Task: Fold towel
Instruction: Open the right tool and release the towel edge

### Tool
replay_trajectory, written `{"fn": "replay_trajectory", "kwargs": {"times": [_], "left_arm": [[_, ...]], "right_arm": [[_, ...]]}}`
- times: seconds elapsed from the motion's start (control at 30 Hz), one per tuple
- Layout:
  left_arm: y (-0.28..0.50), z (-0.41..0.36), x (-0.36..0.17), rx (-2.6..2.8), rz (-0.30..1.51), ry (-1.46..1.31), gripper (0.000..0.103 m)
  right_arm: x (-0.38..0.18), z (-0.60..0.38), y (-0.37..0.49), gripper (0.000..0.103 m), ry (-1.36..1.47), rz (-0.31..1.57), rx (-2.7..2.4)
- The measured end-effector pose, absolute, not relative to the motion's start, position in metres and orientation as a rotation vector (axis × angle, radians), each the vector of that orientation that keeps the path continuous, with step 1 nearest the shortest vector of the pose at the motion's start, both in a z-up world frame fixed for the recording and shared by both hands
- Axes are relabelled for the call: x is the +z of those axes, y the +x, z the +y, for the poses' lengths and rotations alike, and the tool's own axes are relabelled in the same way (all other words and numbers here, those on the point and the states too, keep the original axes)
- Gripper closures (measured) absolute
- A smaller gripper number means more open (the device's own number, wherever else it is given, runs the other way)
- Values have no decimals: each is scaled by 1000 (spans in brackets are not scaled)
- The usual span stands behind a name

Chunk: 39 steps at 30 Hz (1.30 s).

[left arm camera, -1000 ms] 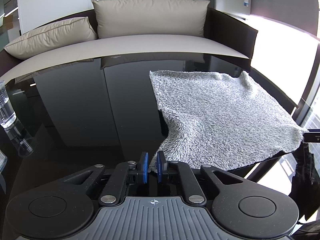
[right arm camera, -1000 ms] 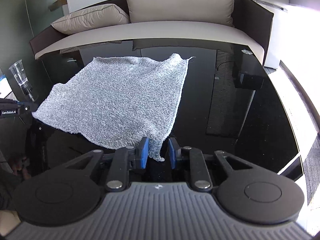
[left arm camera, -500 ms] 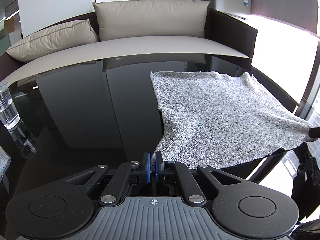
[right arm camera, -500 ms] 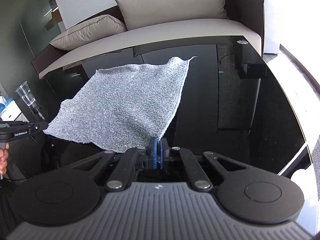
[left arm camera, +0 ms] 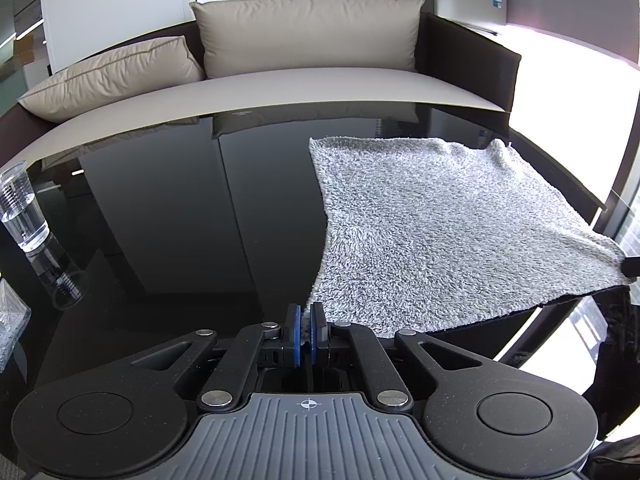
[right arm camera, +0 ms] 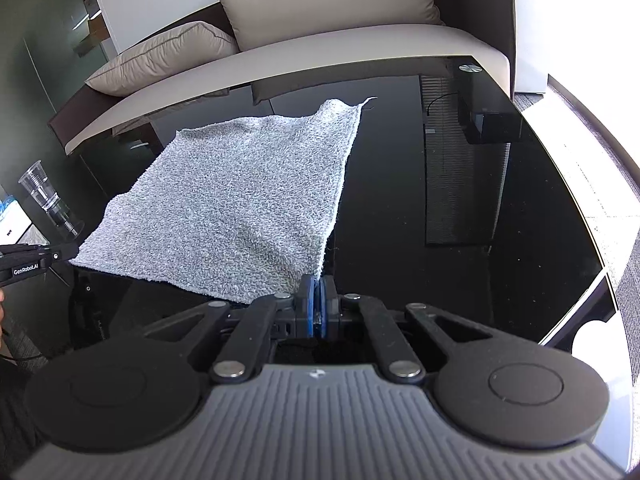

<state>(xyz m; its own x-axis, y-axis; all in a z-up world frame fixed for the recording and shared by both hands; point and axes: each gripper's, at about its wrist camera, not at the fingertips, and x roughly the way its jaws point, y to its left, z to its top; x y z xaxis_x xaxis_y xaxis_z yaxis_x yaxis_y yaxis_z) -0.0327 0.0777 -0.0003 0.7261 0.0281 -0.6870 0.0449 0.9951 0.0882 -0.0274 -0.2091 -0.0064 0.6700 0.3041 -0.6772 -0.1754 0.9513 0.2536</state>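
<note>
A grey fluffy towel (left arm camera: 440,224) lies spread on a glossy black table (left arm camera: 180,220), its near edge lifted off the surface. My left gripper (left arm camera: 306,330) is shut on the towel's near left corner. My right gripper (right arm camera: 319,300) is shut on the near right corner of the towel (right arm camera: 240,200). The far edge rests on the table. The left gripper's tip (right arm camera: 60,256) shows in the right wrist view, and the right gripper's tip (left arm camera: 631,266) shows at the left wrist view's right edge.
A clear plastic cup (left arm camera: 22,208) stands at the table's left; it also shows in the right wrist view (right arm camera: 42,190). A beige sofa with cushions (left arm camera: 304,36) runs behind the table. A white box (right arm camera: 12,224) sits at the far left. The table's right edge (right arm camera: 592,220) curves nearby.
Both grippers have closed on the towel's near corners and lifted them, so the near edge now hangs taut above the table.
</note>
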Motion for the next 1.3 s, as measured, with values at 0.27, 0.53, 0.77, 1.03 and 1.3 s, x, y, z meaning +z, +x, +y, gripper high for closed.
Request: {"fn": "replay_trajectory", "kwargs": {"times": [0.27,0.53,0.77,1.03,1.3], "left_arm": [[-33,77,1,4,758,106,94],[-36,81,8,22,679,57,67],[-25,66,9,-32,637,106,61],[-8,58,0,-41,649,116,60],[-6,62,-1,-31,652,100,58]], "right_arm": [[-8,-204,-32,98,113,771,253],[1,-211,-36,56,110,649,164],[0,-204,-33,48,82,615,165],[-1,-197,-28,47,61,605,165],[-3,-193,-21,47,55,621,155]]}}
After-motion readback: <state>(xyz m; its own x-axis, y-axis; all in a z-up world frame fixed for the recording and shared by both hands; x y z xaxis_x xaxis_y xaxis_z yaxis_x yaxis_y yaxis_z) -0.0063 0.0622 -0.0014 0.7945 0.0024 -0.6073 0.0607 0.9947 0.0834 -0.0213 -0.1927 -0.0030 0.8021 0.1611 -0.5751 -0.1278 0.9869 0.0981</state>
